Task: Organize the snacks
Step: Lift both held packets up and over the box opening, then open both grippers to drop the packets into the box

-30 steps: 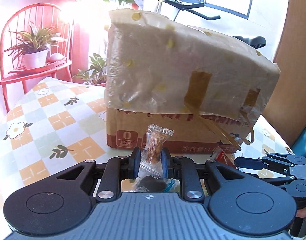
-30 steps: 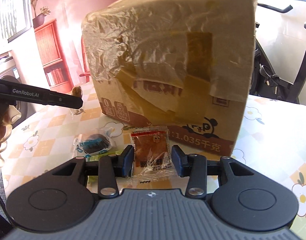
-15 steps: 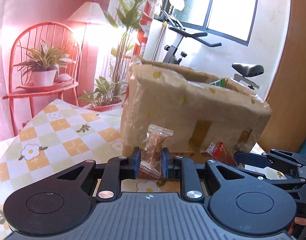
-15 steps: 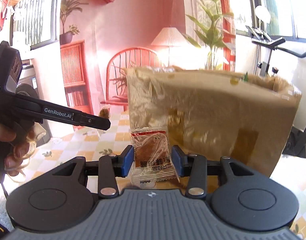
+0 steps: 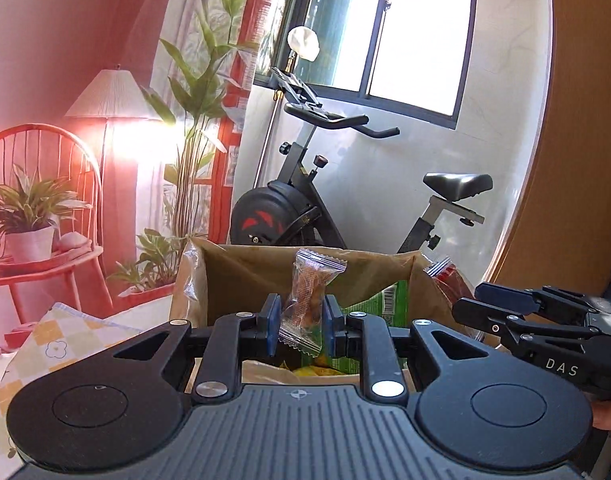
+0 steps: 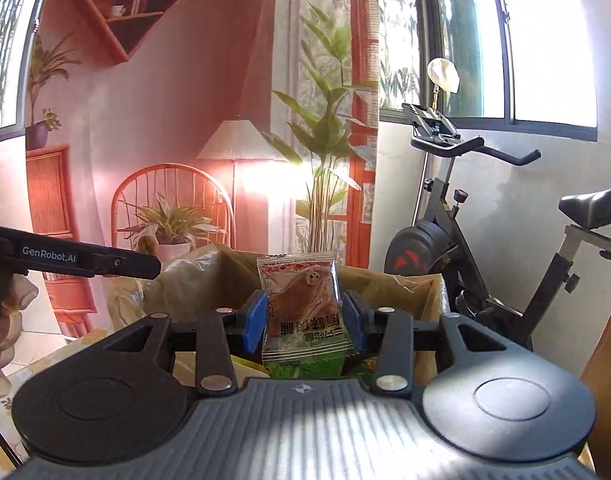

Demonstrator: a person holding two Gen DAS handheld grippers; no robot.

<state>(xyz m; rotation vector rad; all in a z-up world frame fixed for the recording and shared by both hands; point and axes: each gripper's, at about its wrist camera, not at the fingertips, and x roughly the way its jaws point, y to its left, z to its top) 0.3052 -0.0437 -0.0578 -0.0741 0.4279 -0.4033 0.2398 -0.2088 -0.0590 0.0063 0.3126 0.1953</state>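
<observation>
We have lifted both snacks up over the open box since a second ago.

Our left hand-held gripper (image 5: pixel 301 316) pinches a clear candy packet (image 5: pixel 307 300) above the cardboard box (image 5: pixel 233 276). Our right hand-held gripper (image 6: pixel 303 318) pinches a flat snack packet (image 6: pixel 303 304) over it too. Green bags (image 5: pixel 385 300) lie inside.

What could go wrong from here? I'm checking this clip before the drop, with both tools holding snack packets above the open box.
The left tool pinches its clear packet low, so it could tip or slip out early. The right tool holds the red packet close by the left tool over the same cardboard box, so the two could bump. A packet released near the rim might catch on it and fall outside.
</observation>
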